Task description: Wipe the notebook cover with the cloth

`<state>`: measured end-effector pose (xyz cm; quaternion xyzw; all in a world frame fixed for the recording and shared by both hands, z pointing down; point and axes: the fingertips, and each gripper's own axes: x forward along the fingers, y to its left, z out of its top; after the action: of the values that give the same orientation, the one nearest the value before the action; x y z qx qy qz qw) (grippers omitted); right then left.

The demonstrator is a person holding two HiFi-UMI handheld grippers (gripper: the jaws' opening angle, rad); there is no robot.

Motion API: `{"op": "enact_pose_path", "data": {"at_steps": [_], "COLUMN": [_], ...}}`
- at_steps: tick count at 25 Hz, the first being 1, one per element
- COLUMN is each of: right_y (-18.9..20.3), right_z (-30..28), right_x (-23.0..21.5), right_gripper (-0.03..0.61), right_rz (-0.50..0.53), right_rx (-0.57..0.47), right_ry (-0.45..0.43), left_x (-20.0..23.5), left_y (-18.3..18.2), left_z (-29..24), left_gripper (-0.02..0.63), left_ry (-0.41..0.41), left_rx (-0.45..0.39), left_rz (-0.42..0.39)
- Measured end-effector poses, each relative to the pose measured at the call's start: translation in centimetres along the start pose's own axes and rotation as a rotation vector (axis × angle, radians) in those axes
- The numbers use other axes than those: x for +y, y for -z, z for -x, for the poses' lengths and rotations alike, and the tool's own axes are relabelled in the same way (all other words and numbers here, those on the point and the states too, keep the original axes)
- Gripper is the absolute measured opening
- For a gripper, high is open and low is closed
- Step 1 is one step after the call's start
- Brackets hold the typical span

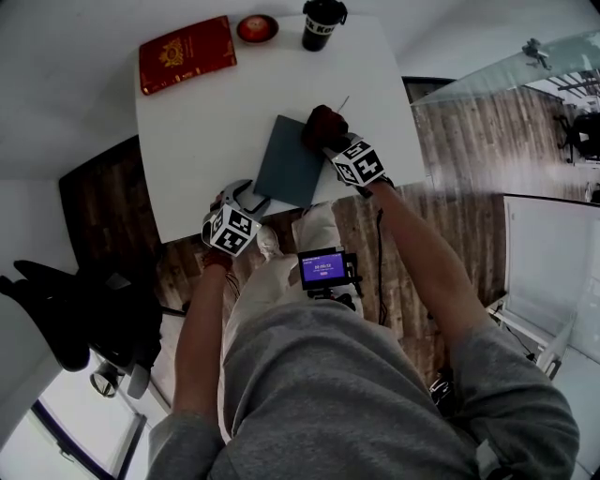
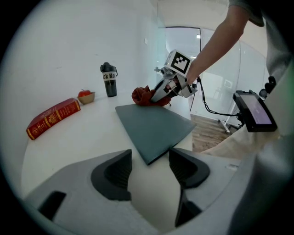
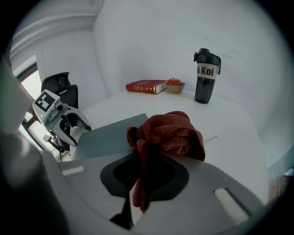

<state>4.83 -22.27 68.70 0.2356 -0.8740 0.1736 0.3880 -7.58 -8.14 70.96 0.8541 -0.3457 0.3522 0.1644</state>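
Right gripper view showed the right gripper (image 3: pixel 142 176) clamping the cloth (image 3: pixel 167 133) against the notebook (image 3: pixel 108 135), the left gripper (image 2: pixel 149 170) gaping empty; wiping seemingly needed a sweep across the cover.

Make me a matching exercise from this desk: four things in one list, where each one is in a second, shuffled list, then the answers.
Things
1. cloth
2. notebook
3. book
4. bottle

Places
A. upright beside the bowl
B. flat in front of the open left gripper
C. clamped in the right gripper
D. at the table's far left corner

Pairs: 1-C, 2-B, 3-D, 4-A
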Motion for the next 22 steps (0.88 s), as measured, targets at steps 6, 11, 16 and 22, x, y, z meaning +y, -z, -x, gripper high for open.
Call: {"op": "enact_pose_path", "data": {"at_steps": [6, 11, 16, 22], "right_y": [0.8, 1.2, 1.4, 1.9], "right_z": [-0.2, -0.3, -0.1, 0.0], "right_x": [1.8, 3.3, 4.1, 5.8], "right_gripper": [0.035, 0.034, 0.034, 0.034], "right_rz": [-0.003, -0.012, -0.025, -0.024], "right_rx": [0.039, 0.068, 0.068, 0.072], "right_ry": [-0.038, -0.067, -0.066, -0.082], "left_x": [0.0, 0.1, 0.1, 0.1], "left_y": [-0.1, 0.0, -0.1, 0.0], "left_z": [0.0, 0.0, -0.1, 0.0], "left_gripper": [0.261, 0.261, 0.264, 0.265], "left_ry": [-0.002, -0.004, -0.005, -0.008], "left_rx": [-0.002, -0.004, -0.003, -0.006], "left_rz": [0.0, 0.0, 0.001, -0.004]}}
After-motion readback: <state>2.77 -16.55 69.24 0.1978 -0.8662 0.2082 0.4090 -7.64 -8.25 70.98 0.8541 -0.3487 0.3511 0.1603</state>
